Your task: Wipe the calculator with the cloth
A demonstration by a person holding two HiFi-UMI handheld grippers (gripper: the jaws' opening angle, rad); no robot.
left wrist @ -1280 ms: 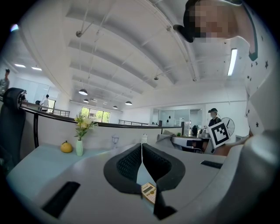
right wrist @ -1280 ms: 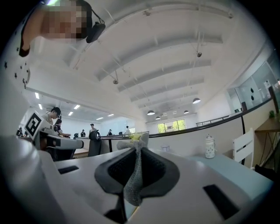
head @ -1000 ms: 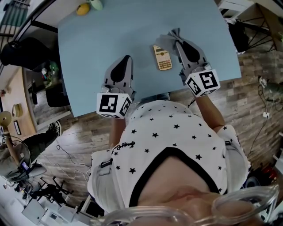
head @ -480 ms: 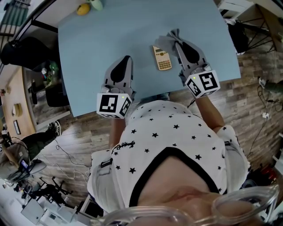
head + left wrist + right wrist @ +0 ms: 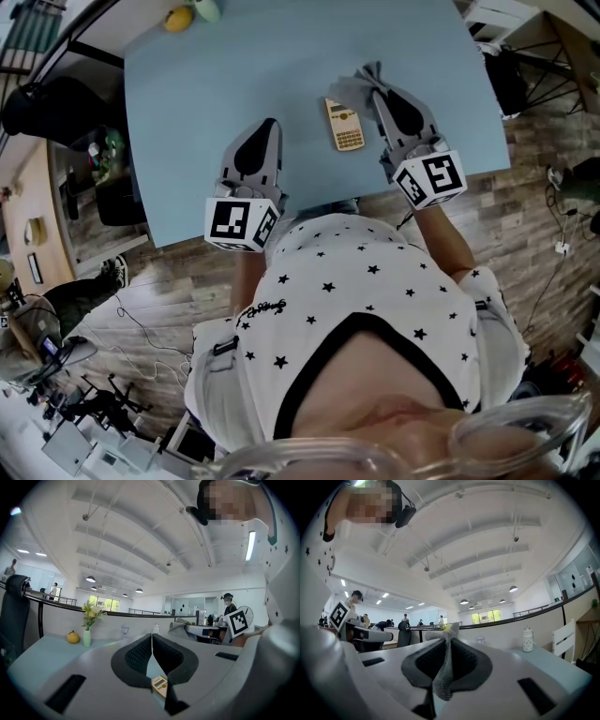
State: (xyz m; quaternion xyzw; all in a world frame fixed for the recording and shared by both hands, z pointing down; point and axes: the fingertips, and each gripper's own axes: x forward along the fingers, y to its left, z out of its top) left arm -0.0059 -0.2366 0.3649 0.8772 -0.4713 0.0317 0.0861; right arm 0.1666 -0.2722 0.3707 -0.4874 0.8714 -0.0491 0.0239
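A small tan calculator (image 5: 345, 123) lies flat on the light blue table (image 5: 281, 56), just left of my right gripper (image 5: 376, 77). That gripper is shut on a grey cloth (image 5: 359, 82), which bunches out past its tips beside the calculator's far end. In the right gripper view the cloth (image 5: 444, 667) hangs pinched between the two pads. My left gripper (image 5: 272, 122) rests lower left of the calculator, shut with nothing in it. In the left gripper view (image 5: 152, 637) the calculator (image 5: 160, 685) shows low between the closed jaws.
A yellow fruit-like object (image 5: 176, 19) and a pale green vase (image 5: 205, 9) stand at the table's far left corner. The table's near edge (image 5: 309, 208) runs just in front of the person's starred shirt. Chairs and cables lie on the wooden floor around.
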